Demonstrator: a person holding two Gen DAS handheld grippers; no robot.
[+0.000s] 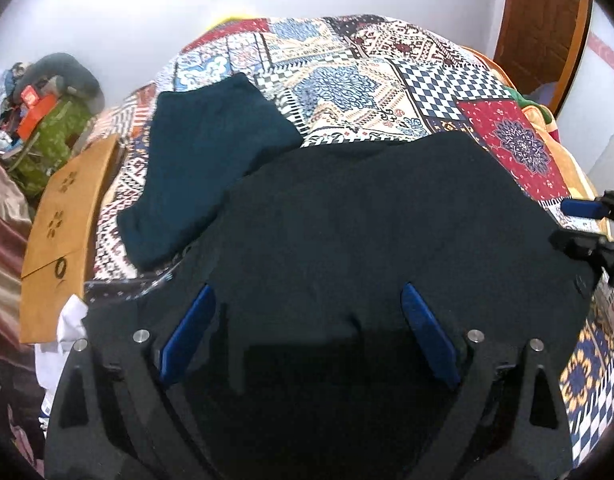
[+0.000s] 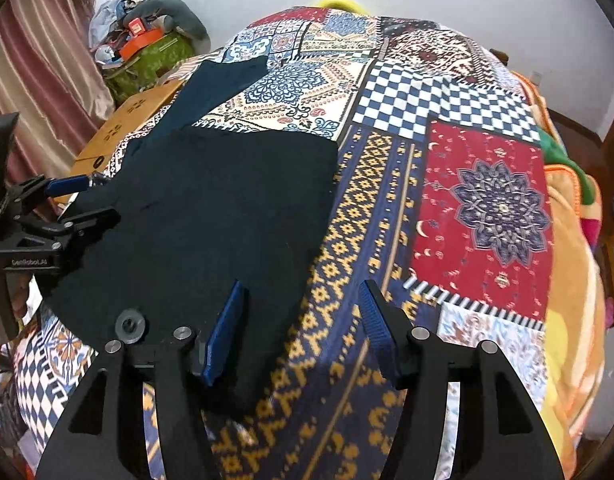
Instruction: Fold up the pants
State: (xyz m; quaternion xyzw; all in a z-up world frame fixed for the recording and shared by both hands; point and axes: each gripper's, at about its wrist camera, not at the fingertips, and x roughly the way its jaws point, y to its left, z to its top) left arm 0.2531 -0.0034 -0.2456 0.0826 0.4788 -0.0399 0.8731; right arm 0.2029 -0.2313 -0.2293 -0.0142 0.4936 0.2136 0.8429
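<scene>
Cardboard box sits off the bed's left edge. Next to it on the patchwork quilt, folded teal garment, just left of and partly touching the black pants. Pants lie flat, folded, on the near-left part of the quilt. Left gripper over the pants' near edge, jaws spread wide, nothing pinched. Right gripper at the pants' right edge, jaws apart, left pad over cloth, right pad over quilt, not clamped.
</scene>
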